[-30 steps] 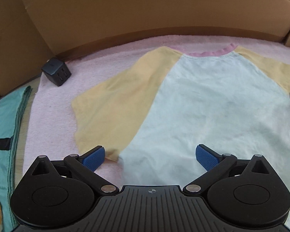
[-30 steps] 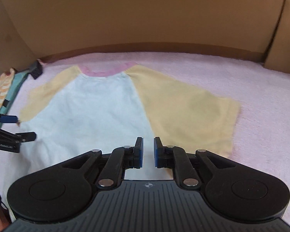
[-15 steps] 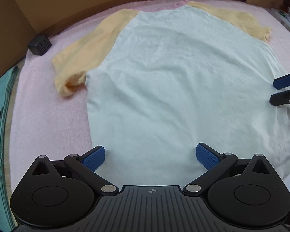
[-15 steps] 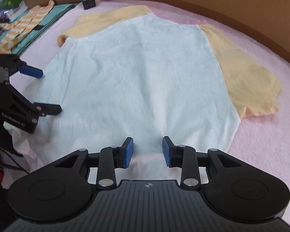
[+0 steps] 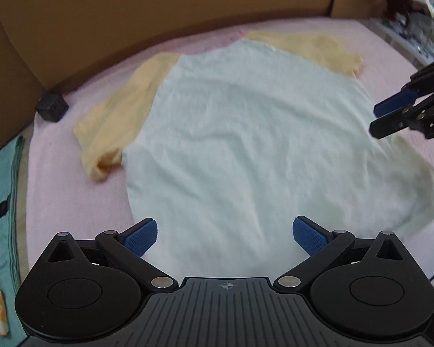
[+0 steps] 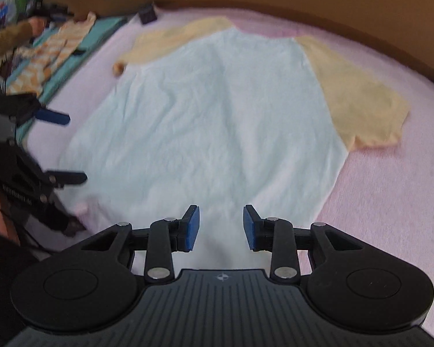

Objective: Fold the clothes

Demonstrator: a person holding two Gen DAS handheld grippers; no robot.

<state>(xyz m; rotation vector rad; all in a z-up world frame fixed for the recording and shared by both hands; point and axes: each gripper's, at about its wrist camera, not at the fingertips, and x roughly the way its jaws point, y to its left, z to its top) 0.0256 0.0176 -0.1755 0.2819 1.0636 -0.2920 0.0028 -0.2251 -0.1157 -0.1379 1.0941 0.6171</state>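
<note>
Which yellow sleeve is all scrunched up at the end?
The sleeve nearest the small black box; its cuff is curled under. The other sleeve lies flat.

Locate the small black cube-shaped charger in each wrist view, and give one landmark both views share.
Left wrist view: the black charger sits at the left edge, on the pink blanket by the cardboard wall, left of the shirt's yellow sleeve.
Right wrist view: the black charger is near the top, left of centre, blurred, beyond the shirt.
Shared landmark: the pale blue T-shirt with yellow sleeves.
</note>
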